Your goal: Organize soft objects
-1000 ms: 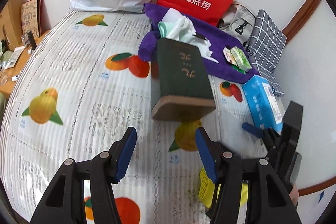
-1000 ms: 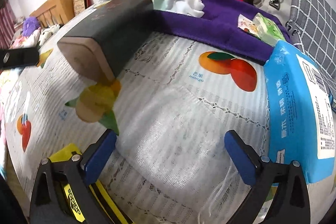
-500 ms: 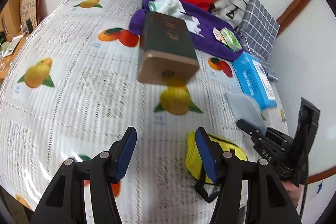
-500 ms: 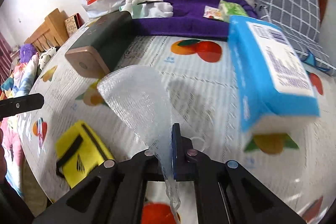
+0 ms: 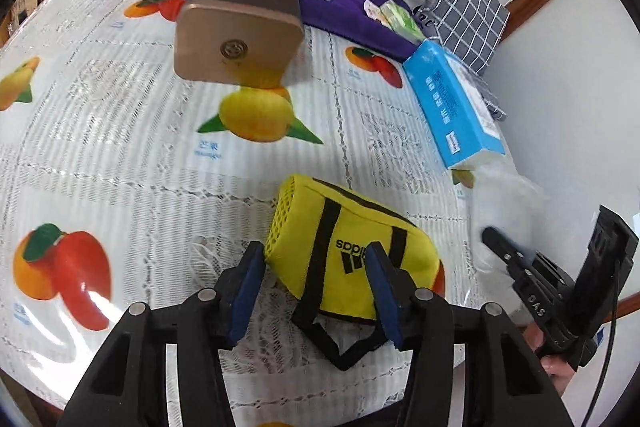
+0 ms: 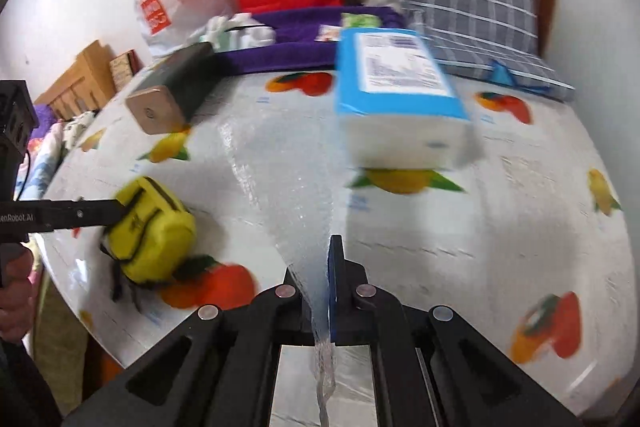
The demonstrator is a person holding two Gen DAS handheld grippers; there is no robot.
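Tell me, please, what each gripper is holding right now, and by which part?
The right gripper pinches the bubble wrap sheet by its gathered near edge. The left gripper, jaws just closing, straddles the yellow pouch; no firm hold shows.

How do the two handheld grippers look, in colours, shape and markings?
Both the left gripper and right gripper have black angular frames, silver rivets and blue finger pads. One shows white "DAS" lettering and a thin black cable.

The right gripper (image 6: 320, 291) has clamped the bubble wrap (image 6: 280, 187); the left gripper (image 5: 316, 291), jaws just closing, now straddles the yellow pouch (image 5: 344, 247).
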